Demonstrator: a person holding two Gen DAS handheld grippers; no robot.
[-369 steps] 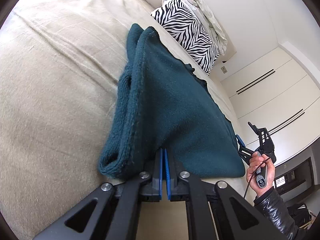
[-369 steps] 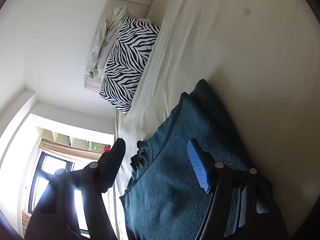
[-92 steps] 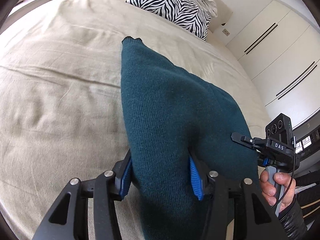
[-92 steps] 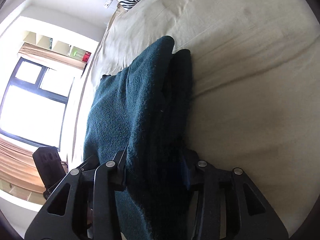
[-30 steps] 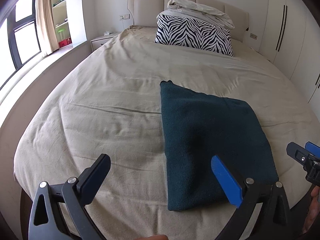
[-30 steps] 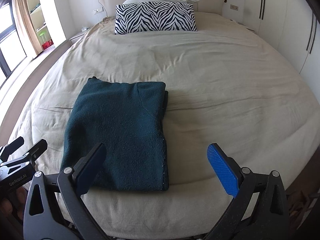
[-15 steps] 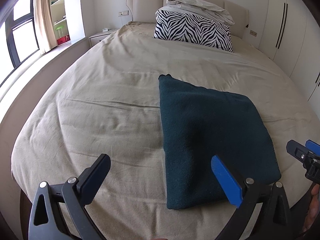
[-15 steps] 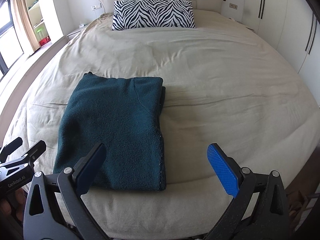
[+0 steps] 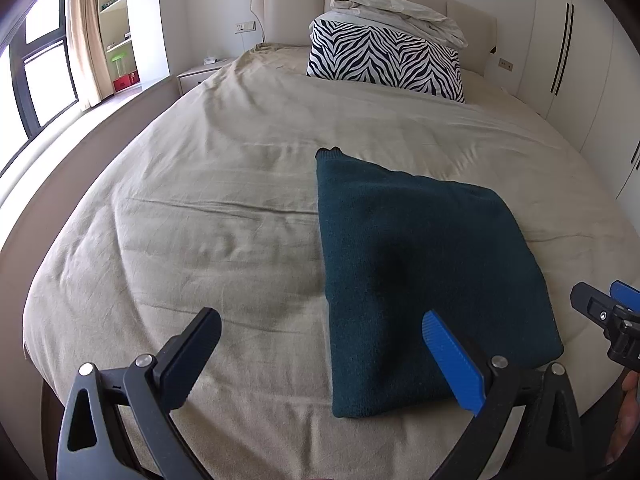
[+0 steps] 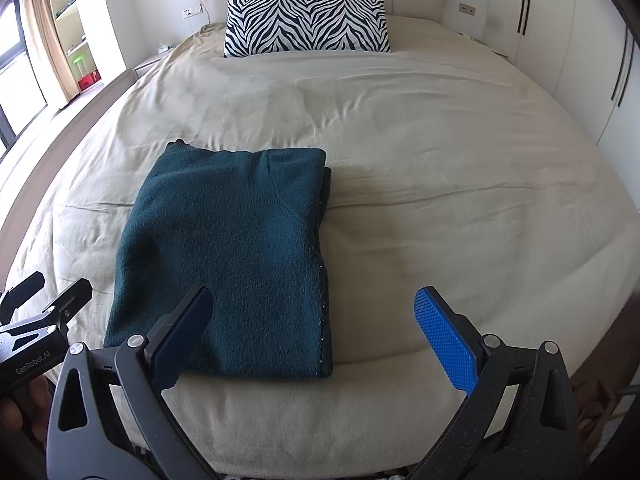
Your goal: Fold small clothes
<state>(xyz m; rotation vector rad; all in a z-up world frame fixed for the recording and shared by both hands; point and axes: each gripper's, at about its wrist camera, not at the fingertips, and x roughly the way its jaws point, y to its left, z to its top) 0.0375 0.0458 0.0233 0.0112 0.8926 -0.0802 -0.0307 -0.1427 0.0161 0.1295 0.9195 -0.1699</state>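
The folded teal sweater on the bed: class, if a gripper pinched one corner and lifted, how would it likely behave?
The teal sweater is soft knit in stacked layers, so it would probably droop and unfold. Its fuzzy surface likely grips the pads rather than slipping. Lying flat on the bed, it shouldn't roll; pushed, it may bunch.

1 sweater (image 10: 228,248), 2 tongs (image 9: 320,360) (image 10: 316,332), maybe 2 pillows (image 10: 306,24).
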